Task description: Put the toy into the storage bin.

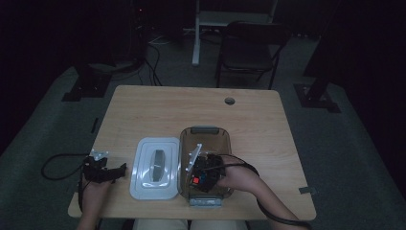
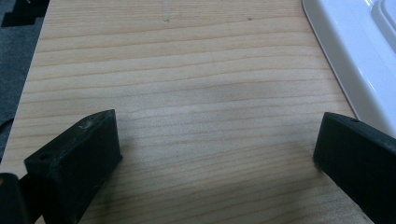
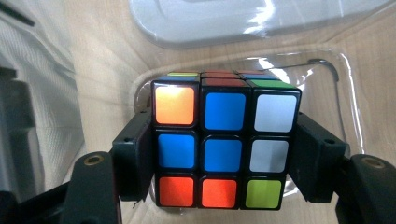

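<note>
The right gripper had its two black jaws pinching a Rubik's cube by its left and right sides. The face turned to the right gripper view read orange, blue, white along the top row, blue, blue, white across the middle, and orange-red, orange-red, green at the bottom. No brand, label or writing could be read on the cube or anywhere around it. The cube hung inside a clear, smoke-tinted plastic container, above its see-through floor, with the container's wall curving behind it. In the high view the right gripper reached into the near half of that container.

The container's white lid lay flat on the worktop just left of it. The left gripper rested further left, near the front edge, its jaws spread wide over bare wood with nothing between them and the lid's corner just beyond one jaw.

The worktop was pale wood grain with a cable hole near the far edge. The room was dim, with grey carpet and a dark folding chair behind the worktop.
</note>
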`<state>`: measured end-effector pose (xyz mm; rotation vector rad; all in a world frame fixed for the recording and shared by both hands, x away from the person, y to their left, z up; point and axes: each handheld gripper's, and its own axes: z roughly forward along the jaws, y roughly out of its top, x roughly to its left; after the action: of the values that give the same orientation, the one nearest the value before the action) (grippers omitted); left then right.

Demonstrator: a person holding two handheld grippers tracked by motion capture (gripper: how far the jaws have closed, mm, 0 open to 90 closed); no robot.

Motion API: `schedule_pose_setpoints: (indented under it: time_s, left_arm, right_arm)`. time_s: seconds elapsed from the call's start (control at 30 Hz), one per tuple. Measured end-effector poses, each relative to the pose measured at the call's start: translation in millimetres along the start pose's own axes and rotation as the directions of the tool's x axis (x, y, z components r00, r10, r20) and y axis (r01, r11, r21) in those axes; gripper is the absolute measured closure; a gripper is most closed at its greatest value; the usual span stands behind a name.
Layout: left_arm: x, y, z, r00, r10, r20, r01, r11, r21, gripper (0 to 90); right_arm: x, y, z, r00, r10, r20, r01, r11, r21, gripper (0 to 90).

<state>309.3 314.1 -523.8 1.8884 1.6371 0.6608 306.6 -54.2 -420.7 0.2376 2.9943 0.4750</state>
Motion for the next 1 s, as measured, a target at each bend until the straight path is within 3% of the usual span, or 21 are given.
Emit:
schedule_pose_setpoints:
  time_s: [0.3, 0.6, 0.77, 0.9, 1.0]
  left_arm:
    - [0.0, 0.0, 0.0, 1.0, 0.0, 0.0, 0.0, 1.0, 0.0, 1.2]
    - [0.0, 0.0, 0.0, 1.0, 0.0, 0.0, 0.0, 1.0, 0.0, 1.2]
    - [0.0, 0.0, 0.0, 1.0, 0.0, 0.0, 0.0, 1.0, 0.0, 1.3]
    - [0.0, 0.0, 0.0, 1.0, 0.0, 0.0, 0.0, 1.0, 0.0, 1.2]
    - [0.0, 0.0, 0.0, 1.0, 0.0, 0.0, 0.0, 1.0, 0.0, 1.2]
  right_arm:
    - [-1.7, 5.1, 8.3, 0.9985, -0.007, -0.054, 0.011, 0.997, 0.07, 33.7]
    - [-2.2, 6.9, 11.0, 0.998, -0.007, -0.063, 0.014, 0.995, 0.101, 33.4]
    - [-5.3, 6.8, 6.7, 0.9969, 0.018, -0.077, -0.013, 0.998, 0.059, 32.5]
    - [-4.9, 6.5, 3.8, 0.9979, 0.017, -0.063, -0.014, 0.999, 0.047, 30.7]
    - [-7.1, 5.0, -4.6, 0.998, 0.038, -0.051, -0.037, 0.999, 0.009, 30.5]
